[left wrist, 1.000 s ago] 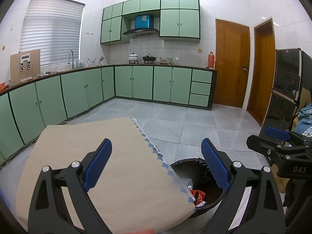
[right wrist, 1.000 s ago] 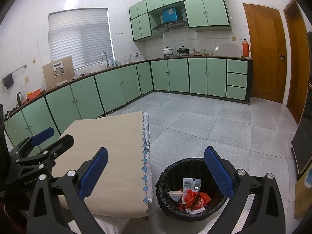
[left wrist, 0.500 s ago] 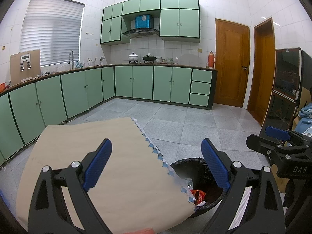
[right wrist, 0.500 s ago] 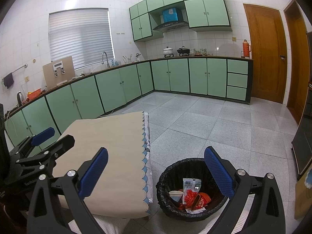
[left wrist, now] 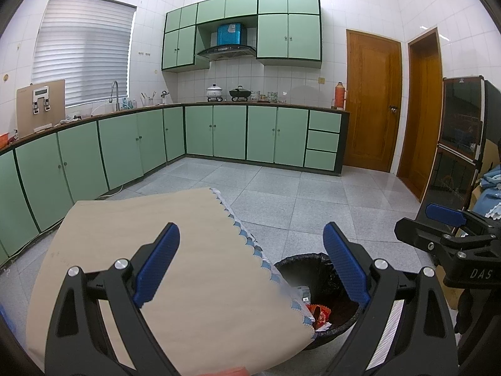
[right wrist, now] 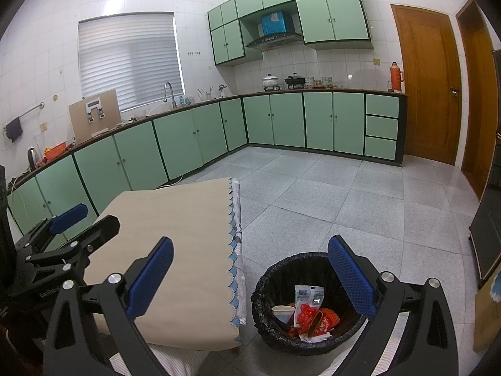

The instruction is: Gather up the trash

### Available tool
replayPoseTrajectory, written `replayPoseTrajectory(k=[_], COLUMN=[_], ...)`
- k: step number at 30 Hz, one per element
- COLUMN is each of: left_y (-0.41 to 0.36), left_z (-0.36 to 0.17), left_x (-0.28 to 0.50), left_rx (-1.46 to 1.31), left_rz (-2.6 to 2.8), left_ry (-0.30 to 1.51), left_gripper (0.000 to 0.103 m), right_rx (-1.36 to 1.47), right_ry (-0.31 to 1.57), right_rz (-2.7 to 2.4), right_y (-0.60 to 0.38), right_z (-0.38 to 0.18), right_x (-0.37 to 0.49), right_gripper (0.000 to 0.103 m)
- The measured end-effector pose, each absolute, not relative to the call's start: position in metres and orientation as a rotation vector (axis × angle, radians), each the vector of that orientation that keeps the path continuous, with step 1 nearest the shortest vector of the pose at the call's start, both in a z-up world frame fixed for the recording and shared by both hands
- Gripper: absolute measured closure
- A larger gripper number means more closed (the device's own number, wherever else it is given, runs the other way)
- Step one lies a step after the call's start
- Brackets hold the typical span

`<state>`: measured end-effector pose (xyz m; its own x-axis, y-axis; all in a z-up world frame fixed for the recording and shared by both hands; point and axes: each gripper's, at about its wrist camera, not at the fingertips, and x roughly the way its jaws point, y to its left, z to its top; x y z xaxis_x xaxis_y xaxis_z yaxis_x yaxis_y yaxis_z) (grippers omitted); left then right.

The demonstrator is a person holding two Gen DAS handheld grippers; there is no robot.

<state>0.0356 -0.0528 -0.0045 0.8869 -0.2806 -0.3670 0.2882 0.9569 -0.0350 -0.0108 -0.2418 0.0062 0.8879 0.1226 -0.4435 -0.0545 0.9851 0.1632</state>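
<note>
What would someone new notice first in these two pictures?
Probably the black-lined trash bin on the floor beside the table, already holding red wrappers and a paper cup. Next, the two open, empty blue-padded tools, left tool and right tool, hanging over the beige tablecloth and the bin.

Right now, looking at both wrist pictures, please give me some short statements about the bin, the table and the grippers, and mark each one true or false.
1. The black bin stands on the floor beside the table. True.
2. The bin is empty. False: a paper cup, a red wrapper and a white packet lie inside.
3. The right gripper has its jaws open and holds nothing. True.
4. The left gripper is shut on a wrapper. False: its jaws are open and empty.
5. The bin has a black bag liner. True.
</note>
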Motion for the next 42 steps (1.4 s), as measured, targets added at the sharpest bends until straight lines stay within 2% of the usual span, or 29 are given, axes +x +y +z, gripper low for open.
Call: replayPoseTrajectory(k=[42], left_y=[-0.0525], left_z=[-0.0076], left_x=[0.0375], left_rx=[0.019], left_rz=[-0.3], left_ry=[0.387], left_gripper=[0.013], right_rx=[0.151], right_ry=[0.475], right_rz=[0.096], right_y=[-0.2449], right_z=[0.0019], right_x=[-0.0103], right_gripper=[0.006])
